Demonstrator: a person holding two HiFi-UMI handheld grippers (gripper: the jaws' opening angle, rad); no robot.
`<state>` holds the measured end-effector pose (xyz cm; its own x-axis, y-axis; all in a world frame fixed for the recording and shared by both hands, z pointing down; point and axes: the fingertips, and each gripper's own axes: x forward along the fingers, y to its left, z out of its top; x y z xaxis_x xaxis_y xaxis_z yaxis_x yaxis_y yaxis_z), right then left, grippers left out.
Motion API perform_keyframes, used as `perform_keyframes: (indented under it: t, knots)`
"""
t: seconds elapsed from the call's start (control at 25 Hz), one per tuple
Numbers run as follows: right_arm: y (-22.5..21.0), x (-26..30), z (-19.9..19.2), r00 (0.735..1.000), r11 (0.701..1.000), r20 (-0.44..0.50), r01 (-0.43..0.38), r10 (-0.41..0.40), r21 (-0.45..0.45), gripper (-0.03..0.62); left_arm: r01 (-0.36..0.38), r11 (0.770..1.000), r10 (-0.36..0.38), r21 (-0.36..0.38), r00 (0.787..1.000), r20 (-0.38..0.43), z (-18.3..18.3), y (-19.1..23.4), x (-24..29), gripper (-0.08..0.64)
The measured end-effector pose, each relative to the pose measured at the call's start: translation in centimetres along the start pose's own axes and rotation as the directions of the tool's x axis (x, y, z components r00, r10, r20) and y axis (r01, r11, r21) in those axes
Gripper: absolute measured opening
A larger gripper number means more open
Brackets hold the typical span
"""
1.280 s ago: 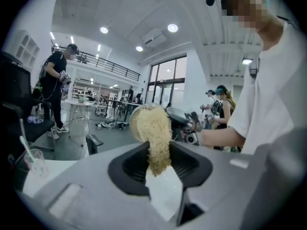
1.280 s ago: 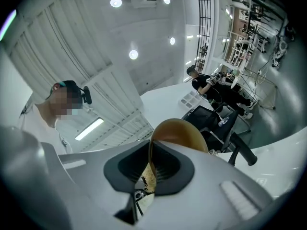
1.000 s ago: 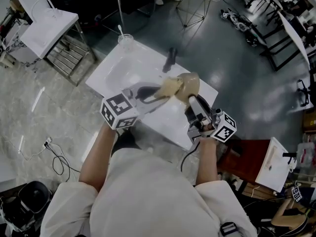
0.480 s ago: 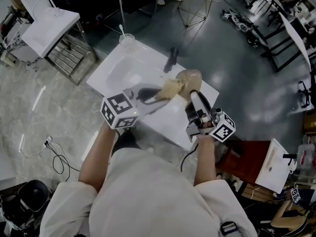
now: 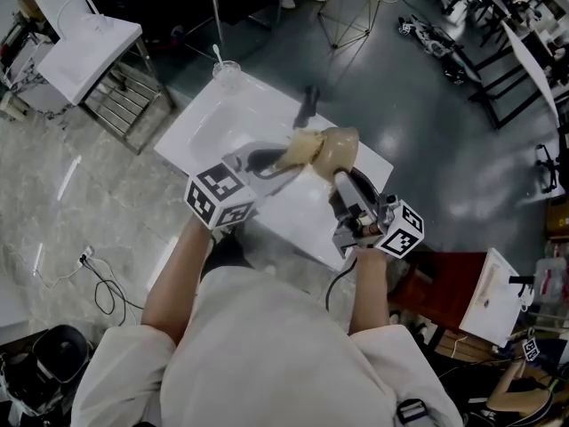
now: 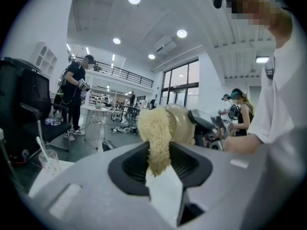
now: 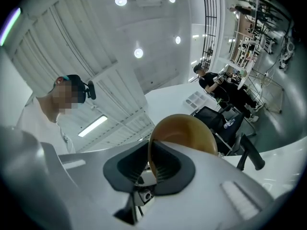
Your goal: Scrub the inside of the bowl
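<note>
Left gripper is pinching a pale yellow fibrous scrubber, its jaws clamped on the lower end. Right gripper has the rim of the tan bowl between its jaws, and they're easing open a little. Bowl's held up off the white table, tipped on its side near the right corner, scrubber touching it. Further back a dark object lies by the far right edge, and a clear cup stands at the far corner
</note>
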<state>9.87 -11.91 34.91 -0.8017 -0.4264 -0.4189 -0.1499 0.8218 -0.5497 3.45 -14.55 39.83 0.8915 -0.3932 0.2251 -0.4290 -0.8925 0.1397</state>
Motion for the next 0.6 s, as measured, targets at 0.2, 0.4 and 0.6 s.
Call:
perform_keyframes:
  t: [0.2,0.4,0.6]
  knots:
    - [-0.8,-0.7,0.8,0.997,0.998,0.061,0.055,-0.055,-0.001,0.032,0.038,0.999,-0.037,0.012,0.997,-0.072,-1.7,-1.2,0.3,0.12]
    - [-1.8,-1.4,0.4,0.994,0.995,0.043,0.098,-0.098,-0.013,0.021,0.103,0.994,-0.103,0.03,0.995,-0.008,-0.2,-2.6,-0.4,0.12]
    - [-1.1,-0.7,-0.4,0.999,0.999,-0.003,0.048,-0.048,-0.017,0.025,0.015,1.0,-0.015,0.007,0.999,0.039,0.7,-0.7,0.2,0.12]
